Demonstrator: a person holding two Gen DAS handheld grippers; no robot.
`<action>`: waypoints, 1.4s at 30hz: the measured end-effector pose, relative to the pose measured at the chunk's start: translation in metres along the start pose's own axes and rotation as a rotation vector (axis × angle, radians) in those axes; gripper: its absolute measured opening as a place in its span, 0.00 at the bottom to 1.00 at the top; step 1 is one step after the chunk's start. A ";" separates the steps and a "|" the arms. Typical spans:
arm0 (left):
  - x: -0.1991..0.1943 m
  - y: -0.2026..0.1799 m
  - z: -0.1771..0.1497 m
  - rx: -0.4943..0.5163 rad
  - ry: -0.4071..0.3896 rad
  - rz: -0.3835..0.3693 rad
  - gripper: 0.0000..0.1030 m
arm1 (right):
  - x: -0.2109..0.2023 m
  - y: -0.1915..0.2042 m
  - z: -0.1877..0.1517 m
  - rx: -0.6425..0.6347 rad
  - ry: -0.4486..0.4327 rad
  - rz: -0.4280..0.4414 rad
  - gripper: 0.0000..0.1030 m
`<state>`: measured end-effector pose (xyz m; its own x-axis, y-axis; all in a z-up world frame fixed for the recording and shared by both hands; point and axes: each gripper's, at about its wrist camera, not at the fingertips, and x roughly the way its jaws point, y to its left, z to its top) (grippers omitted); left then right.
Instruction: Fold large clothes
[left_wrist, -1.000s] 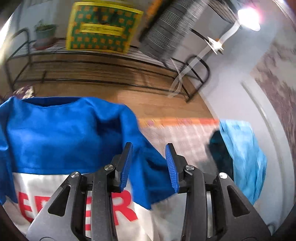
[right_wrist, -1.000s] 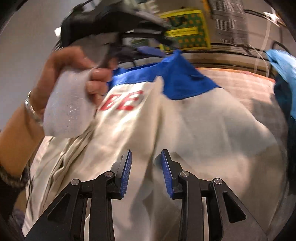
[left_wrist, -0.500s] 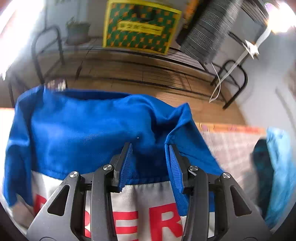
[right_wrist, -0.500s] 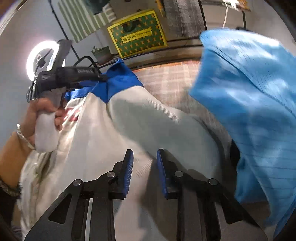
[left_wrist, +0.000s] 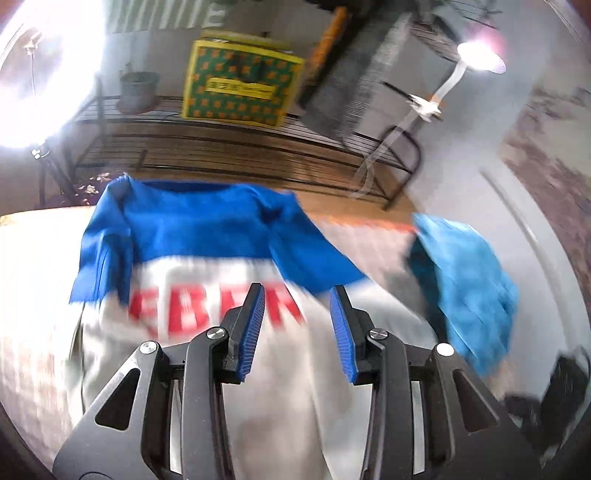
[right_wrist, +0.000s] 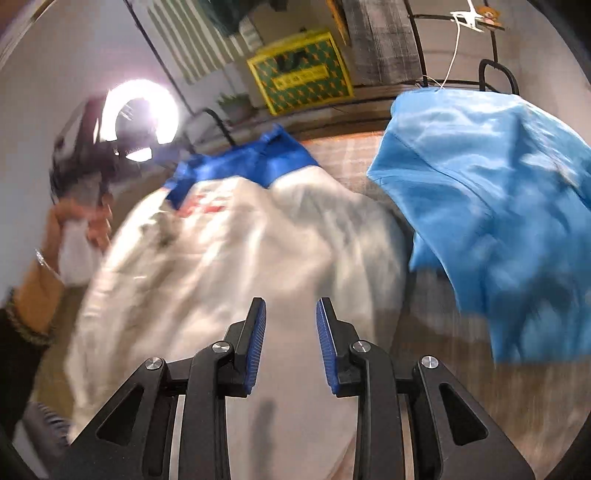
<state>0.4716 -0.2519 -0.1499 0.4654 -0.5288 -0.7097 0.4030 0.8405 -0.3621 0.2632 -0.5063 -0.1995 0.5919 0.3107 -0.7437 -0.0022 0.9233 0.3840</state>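
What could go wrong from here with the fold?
1. Both tongs, left and right, hang empty above the white-and-blue garment; the right is opening. The blue top part is rumpled, so a grab may catch a bunched layer.
2. The light blue garment lies right beside it, and could be snagged by the right tongs.
3. Both views are motion-blurred, so aim may be off.

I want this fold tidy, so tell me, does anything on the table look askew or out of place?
Yes. The white and blue shirt lies rumpled, its blue top edge turned over on itself and the white body creased. Beside it, a light blue garment sits in a crumpled heap rather than flat. Nothing looks torn or spilled.
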 end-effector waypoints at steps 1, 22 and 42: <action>-0.013 -0.006 -0.013 0.011 0.012 -0.017 0.36 | -0.015 0.002 -0.008 0.009 -0.001 0.012 0.27; -0.110 -0.216 -0.352 0.448 0.185 -0.152 0.58 | -0.215 0.010 -0.152 0.132 -0.223 0.042 0.45; -0.041 -0.263 -0.413 0.599 0.182 0.039 0.55 | -0.220 -0.059 -0.165 0.332 -0.266 0.043 0.45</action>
<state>0.0213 -0.4026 -0.2750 0.3683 -0.4265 -0.8261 0.7850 0.6188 0.0304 0.0002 -0.5916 -0.1489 0.7841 0.2380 -0.5732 0.2027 0.7747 0.5990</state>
